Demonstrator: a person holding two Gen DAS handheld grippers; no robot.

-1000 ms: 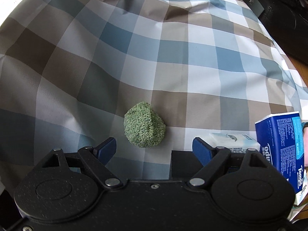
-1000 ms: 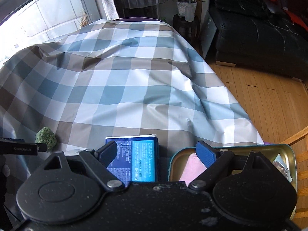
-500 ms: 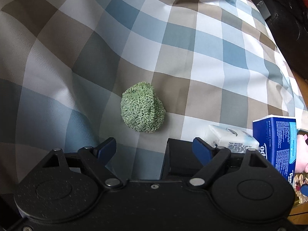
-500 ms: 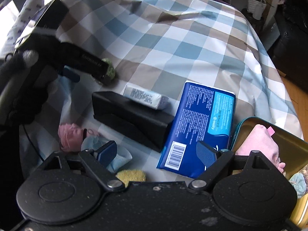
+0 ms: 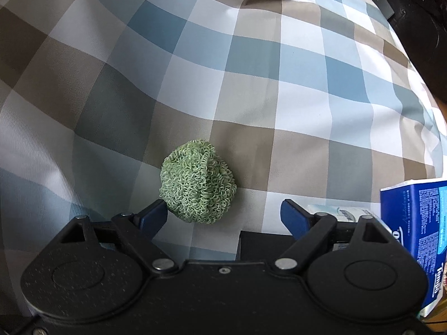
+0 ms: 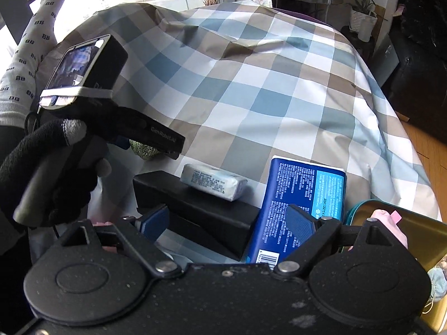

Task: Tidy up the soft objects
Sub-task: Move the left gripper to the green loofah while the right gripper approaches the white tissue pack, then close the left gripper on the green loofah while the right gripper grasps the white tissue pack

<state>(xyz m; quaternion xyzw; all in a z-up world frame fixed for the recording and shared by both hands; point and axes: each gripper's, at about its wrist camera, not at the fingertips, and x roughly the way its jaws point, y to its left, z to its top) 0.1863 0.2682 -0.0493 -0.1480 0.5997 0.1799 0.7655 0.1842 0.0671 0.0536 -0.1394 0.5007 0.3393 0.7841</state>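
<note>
A green curly scrubber ball (image 5: 197,182) lies on the checked cloth (image 5: 251,69). My left gripper (image 5: 223,215) is open, its left pad at the ball's lower left edge and the ball just ahead of the gap. In the right wrist view the ball (image 6: 145,150) peeks out under the left gripper body (image 6: 151,134). My right gripper (image 6: 227,222) is open and empty above a black box (image 6: 195,209). A pink soft item (image 6: 388,223) lies in the gold tin (image 6: 424,231) at right.
A small white tissue pack (image 6: 213,181) rests on the black box. A blue tissue package (image 6: 304,195) leans between box and tin; it also shows in the left wrist view (image 5: 416,223). Wooden floor and dark furniture lie to the right.
My left gripper has moved closer to the green ball, which now sits at its fingertips. My right gripper has swung left and come down over the black box.
</note>
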